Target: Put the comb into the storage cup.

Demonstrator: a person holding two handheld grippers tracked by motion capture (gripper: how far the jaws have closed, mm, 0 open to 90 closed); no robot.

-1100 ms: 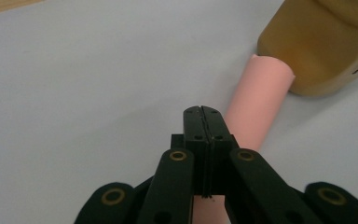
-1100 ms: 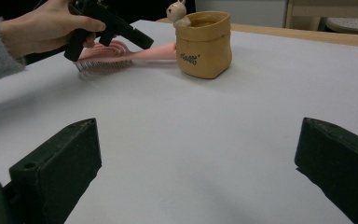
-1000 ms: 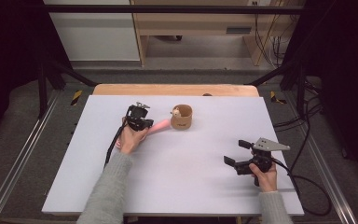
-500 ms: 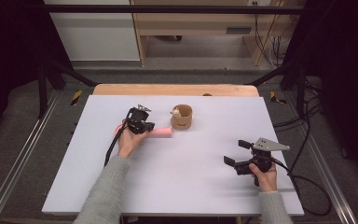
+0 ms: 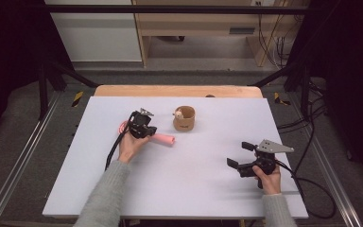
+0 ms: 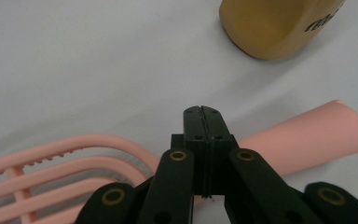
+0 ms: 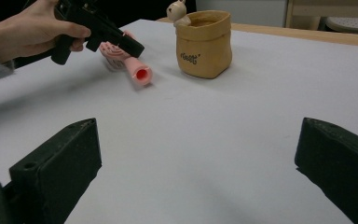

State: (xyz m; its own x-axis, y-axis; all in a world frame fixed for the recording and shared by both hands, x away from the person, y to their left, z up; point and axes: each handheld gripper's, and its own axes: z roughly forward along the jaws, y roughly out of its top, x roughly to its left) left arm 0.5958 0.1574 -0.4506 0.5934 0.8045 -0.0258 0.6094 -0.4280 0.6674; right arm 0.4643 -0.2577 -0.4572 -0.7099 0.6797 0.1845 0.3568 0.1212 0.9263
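Observation:
A pink slotted utensil [image 5: 162, 138] with a tubular handle lies left of a tan pouch-shaped cup [image 5: 184, 119] that has a small bear figure on its rim. My left gripper [image 5: 147, 134] sits right over the spot where the utensil's loops [image 6: 51, 161] meet the handle [image 6: 307, 135]. Its jaws are shut tip to tip, and I see nothing between them. The right gripper view shows the handle's open end [image 7: 141, 74] blurred and the cup [image 7: 205, 44] behind it. My right gripper [image 5: 239, 155] rests open at the table's right, nothing between its jaws.
The white table top [image 5: 189, 189] ends in a wooden strip [image 5: 170, 91] at the far edge. A black cable [image 5: 312, 189] trails from the right gripper over the right edge. Metal frame rails [image 5: 23, 161] run along both sides.
My left gripper has pulled back toward the near side, and the pink utensil has shifted with it, away from the cup. The right gripper has stayed put.

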